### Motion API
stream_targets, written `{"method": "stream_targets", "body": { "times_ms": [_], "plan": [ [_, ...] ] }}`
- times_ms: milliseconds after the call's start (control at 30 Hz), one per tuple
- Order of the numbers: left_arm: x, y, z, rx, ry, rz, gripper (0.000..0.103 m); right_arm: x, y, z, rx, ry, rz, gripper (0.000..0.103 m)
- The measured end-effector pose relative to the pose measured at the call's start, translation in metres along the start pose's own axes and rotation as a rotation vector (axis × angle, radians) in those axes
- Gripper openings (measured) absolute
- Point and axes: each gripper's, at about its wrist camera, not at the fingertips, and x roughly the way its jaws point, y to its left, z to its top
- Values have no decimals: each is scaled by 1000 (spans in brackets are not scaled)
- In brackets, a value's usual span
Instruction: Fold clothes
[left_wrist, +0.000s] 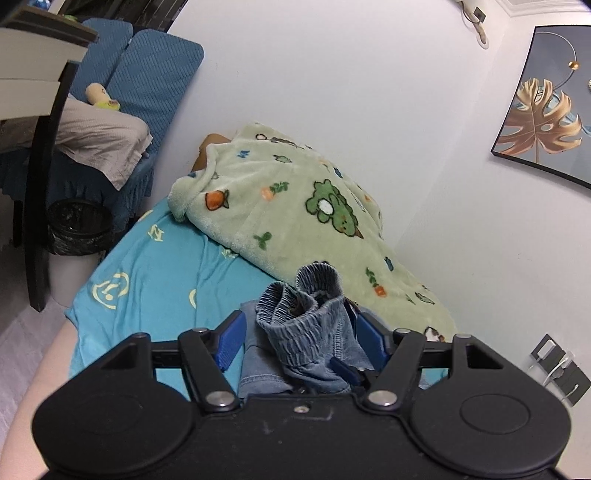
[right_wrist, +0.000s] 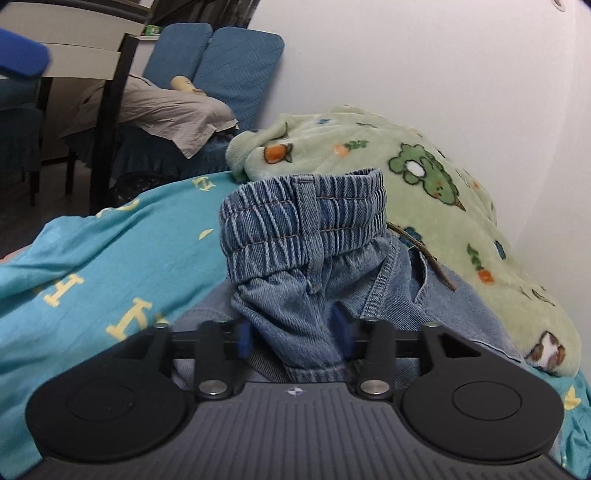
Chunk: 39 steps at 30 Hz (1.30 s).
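A pair of blue denim jeans with an elastic waistband lies on the bed with the turquoise sheet (left_wrist: 155, 273). In the left wrist view my left gripper (left_wrist: 301, 336) has bunched waistband denim (left_wrist: 306, 314) between its blue pads, which stand fairly wide around the cloth. In the right wrist view my right gripper (right_wrist: 293, 332) is closed on the jeans (right_wrist: 306, 229) just below the ribbed waistband, which stands up in front of the camera. The rest of the jeans spreads under and right of the gripper.
A pale green cartoon-print fleece blanket (left_wrist: 295, 206) is heaped along the white wall beyond the jeans. A blue-covered sofa with beige cloth (left_wrist: 103, 136), a black bin (left_wrist: 79, 227) and a dark table leg (left_wrist: 40, 184) stand at the left. A framed leaf picture (left_wrist: 546, 110) hangs at the right.
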Motion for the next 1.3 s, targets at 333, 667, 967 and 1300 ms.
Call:
{"method": "stream_targets", "body": {
  "times_ms": [333, 667, 967, 1300],
  "plan": [
    [15, -11, -18, 56, 54, -7, 67, -68, -53, -6, 274, 26, 188, 83],
    [36, -4, -41, 14, 122, 4, 69, -118, -145, -37, 699, 12, 14, 83],
    [84, 5, -58, -55, 131, 5, 73, -80, -209, -81, 930, 57, 7, 83],
    [132, 26, -71, -111, 143, 60, 80, -42, -242, -115, 1044, 58, 46, 84]
  ]
}}
